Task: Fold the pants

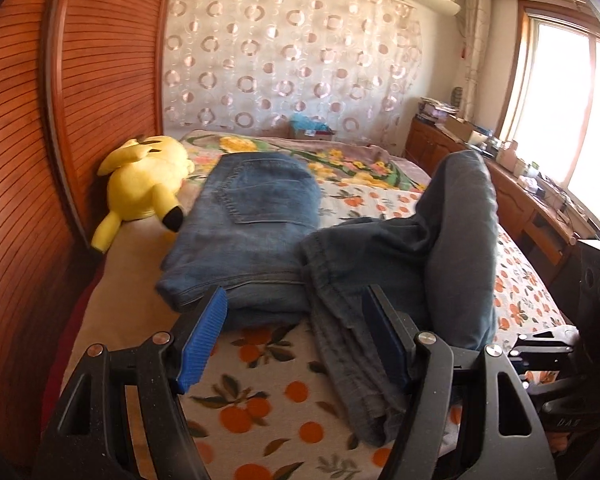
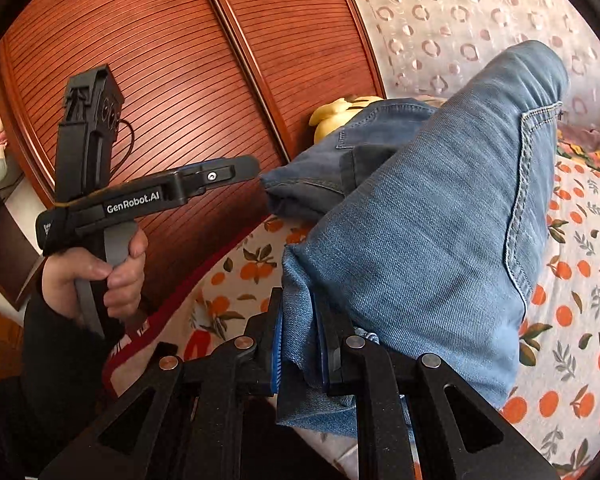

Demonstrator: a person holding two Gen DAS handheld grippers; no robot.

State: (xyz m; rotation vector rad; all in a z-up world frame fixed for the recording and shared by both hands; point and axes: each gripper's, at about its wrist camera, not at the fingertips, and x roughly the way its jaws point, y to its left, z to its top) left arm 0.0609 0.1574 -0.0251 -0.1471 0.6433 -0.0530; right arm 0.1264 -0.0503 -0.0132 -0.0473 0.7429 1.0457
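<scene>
At the bottom of the right wrist view the right gripper (image 2: 298,354) is clamped on a fold of blue denim, its blue pads pinching the cloth near the hem, and from there the pants (image 2: 432,216) rise in a thick hump toward the upper right of the frame, a stitched seam curving down the side. In the left wrist view the left gripper (image 1: 294,342) fills the lower edge with its jaws spread wide and nothing between them; the floral bedspread (image 1: 260,412) shows through the gap. Beyond it, in the middle of that frame, part of the jeans lies flat with a back pocket facing up, while to the right a leg is lifted off the bed and hangs in a loop. A yellow plush toy (image 1: 144,184) lies at the left against the wooden slatted doors (image 1: 100,80). A hand (image 2: 100,276) holding the left tool appears at the left of the right wrist view. The fold looks partway done: one leg is being carried over the flat part. Next, the raised leg likely needs laying across the flat half, edges matched, with the free tongs ready to steady or smooth the denim
</scene>
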